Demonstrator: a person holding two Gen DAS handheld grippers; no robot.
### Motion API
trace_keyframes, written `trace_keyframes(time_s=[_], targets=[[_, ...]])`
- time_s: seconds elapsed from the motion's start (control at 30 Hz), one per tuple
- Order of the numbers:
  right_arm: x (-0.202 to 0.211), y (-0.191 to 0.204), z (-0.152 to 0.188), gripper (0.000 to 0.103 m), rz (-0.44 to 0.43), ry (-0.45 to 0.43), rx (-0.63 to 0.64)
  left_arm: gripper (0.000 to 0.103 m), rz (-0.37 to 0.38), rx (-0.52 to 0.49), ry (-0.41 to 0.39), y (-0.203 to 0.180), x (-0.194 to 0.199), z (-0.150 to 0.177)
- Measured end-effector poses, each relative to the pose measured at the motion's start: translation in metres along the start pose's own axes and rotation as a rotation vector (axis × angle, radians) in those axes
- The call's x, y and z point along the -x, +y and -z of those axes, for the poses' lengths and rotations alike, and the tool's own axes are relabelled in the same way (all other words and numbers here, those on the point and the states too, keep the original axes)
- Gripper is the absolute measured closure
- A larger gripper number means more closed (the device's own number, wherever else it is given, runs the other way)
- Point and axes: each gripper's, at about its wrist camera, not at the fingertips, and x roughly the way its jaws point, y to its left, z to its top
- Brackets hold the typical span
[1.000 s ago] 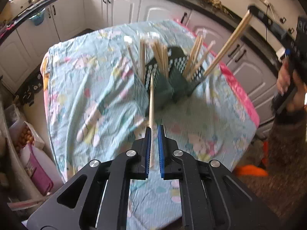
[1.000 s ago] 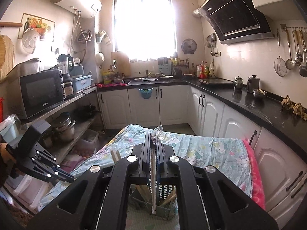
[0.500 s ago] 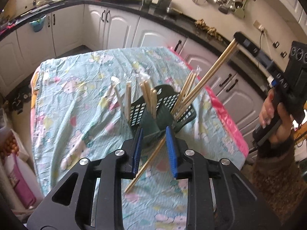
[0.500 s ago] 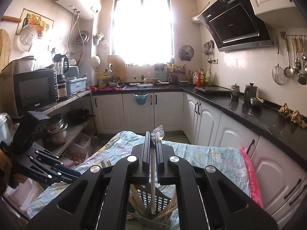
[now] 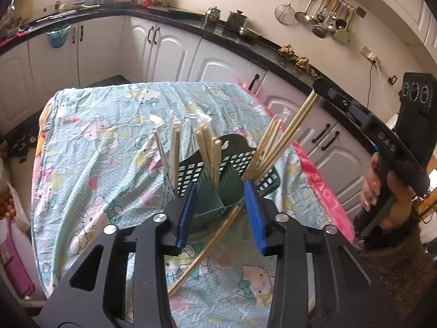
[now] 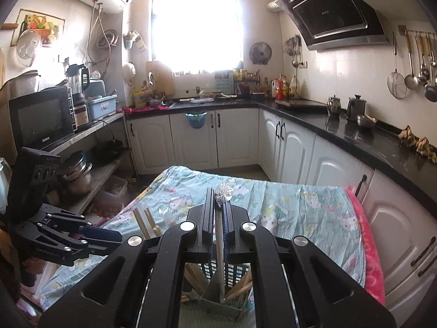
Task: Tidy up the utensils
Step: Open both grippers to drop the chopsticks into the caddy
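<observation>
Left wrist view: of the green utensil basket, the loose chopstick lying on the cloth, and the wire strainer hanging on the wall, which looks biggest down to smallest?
1. Green utensil basket
2. Loose chopstick, long but thin
3. Wire strainer

The strainer hangs far behind, so its smallness may be distance.

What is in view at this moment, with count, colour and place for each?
basket: one, dark green, on the table, divided into compartments.
chopsticks: several, pale wood, standing in the basket; exact count unclear.
loose chopstick: one, pale wood, slanting against the basket's front, free between the opening left jaws.
wrapped chopstick: one, pale, between the opening right jaws above the basket.
tablecloth: one, light blue cartoon print, covering the table.
left gripper: black, blue pads.
right gripper: black.
hand: one, on the right gripper's handle.
</observation>
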Motion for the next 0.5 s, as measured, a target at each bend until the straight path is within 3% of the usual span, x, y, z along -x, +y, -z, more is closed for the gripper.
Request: trace_keyframes(time_s=[0.07,0.2,0.27,0.5], targets=[[0.0,0.0,0.003,0.074,0.006,0.003,-0.007,0.067,-0.01,0.001,0.0,0.001,-0.004,0.002],[0.001,-0.001,0.009,0.07,0.008,0.015,-0.016,0.055,-0.05,-0.01,-0.012,0.0,-0.007,0.005],[0.002,-0.001,0.012,0.059,0.012,0.02,-0.022,0.052,-0.055,-0.011,-0.016,0.0,-0.008,0.007],[0.007,-0.001,0.024,0.04,0.023,0.043,-0.034,0.015,-0.091,0.001,-0.028,0.001,-0.008,0.012]])
